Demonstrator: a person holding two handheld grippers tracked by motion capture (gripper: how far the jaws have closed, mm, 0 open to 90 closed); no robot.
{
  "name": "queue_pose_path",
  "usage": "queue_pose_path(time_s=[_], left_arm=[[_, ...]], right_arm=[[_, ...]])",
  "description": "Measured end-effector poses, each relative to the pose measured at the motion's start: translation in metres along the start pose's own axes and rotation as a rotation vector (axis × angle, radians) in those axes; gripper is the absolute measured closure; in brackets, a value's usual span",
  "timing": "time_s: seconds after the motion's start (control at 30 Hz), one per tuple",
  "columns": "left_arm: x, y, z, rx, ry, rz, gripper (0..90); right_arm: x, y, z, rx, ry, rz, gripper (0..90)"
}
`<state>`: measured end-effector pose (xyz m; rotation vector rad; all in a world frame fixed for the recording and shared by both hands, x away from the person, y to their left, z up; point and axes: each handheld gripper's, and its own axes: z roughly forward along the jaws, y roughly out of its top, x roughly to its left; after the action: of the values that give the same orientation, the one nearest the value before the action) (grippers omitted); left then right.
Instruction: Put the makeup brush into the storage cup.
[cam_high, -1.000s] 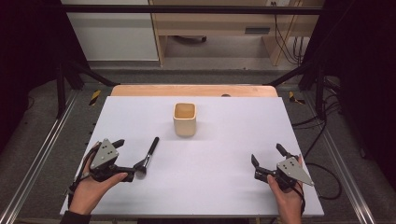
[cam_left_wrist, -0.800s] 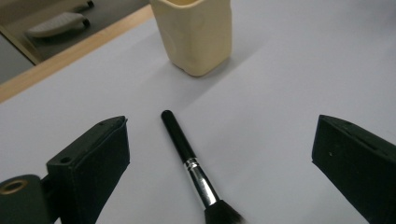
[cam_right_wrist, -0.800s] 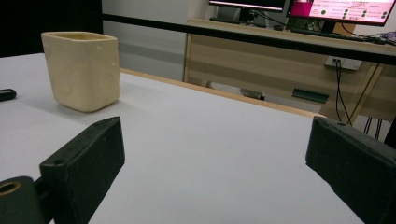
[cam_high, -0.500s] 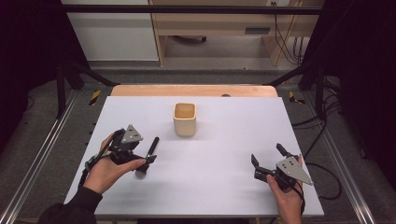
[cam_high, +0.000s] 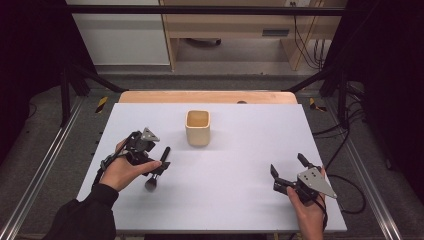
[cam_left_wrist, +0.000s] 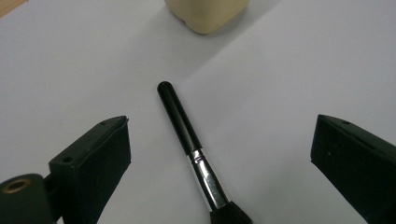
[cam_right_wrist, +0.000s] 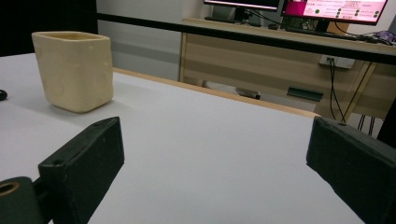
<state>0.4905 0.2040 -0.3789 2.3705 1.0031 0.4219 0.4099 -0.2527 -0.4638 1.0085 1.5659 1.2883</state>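
Note:
A black makeup brush with a silver ferrule lies on the white table, left of centre. Its handle points toward a cream square cup standing upright at the table's middle back. My left gripper hovers right over the brush, open, with the brush lying between its spread jaws and touching neither. My right gripper rests near the front right corner, open and holding nothing. The cup stands far ahead of it to the left.
A wooden strip runs along the table's far edge. Metal frame rails flank both sides, and cables trail off the right. A desk with monitors stands beyond the table.
My left gripper has moved forward and rightward from the front left until it straddles the brush. The right gripper, the brush and the cup have stayed put.

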Motion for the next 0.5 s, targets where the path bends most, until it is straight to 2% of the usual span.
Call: queue_pose_path(time_s=[0.17, 0.23, 0.5], left_arm=[[-0.001, 0.002, 0.008, 0.044, -0.005, 0.001, 4.6], [-0.001, 0.002, 0.011, 0.062, 0.005, 0.009, 4.6], [-0.002, 0.005, 0.023, 0.090, 0.015, 0.004, 5.1]], right_arm=[[-0.001, -0.002, 0.000, 0.006, 0.000, -0.003, 4.3], [-0.002, -0.001, -0.001, -0.001, -0.003, -0.001, 4.3], [-0.003, -0.002, 0.000, 0.005, -0.004, 0.000, 4.4]])
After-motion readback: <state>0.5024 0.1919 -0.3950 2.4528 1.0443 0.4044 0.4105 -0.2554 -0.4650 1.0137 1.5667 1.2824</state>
